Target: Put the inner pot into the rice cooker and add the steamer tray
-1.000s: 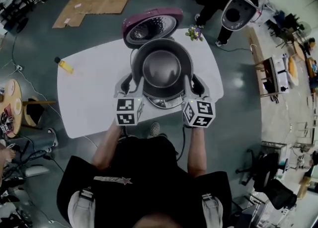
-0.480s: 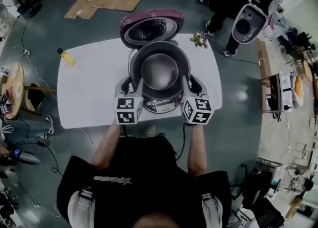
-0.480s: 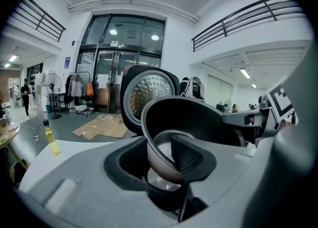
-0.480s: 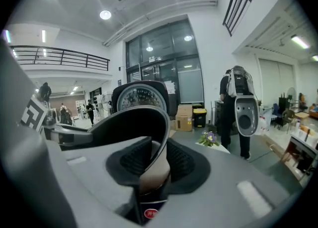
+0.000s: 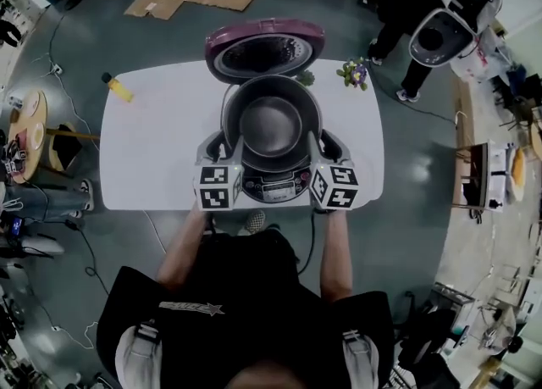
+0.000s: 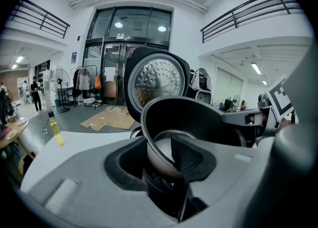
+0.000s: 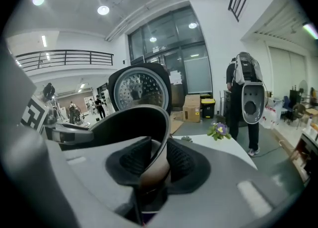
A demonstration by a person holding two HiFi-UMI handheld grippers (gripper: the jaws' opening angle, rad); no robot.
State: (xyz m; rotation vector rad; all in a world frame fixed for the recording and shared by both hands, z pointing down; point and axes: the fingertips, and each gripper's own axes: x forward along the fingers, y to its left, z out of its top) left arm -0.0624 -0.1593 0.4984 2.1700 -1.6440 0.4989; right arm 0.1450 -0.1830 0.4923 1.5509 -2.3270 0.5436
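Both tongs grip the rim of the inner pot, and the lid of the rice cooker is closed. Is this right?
No. The lid of the rice cooker is open, as the head view shows. The left tongs and right tongs do grip the rim of the inner pot.

Head view: overhead, steeply down on worktop [image 5: 152, 146]. Gripper views: close, from opposite sides of inner pot [image 5: 271, 123], both facing rice cooker lid [image 5: 264, 47].
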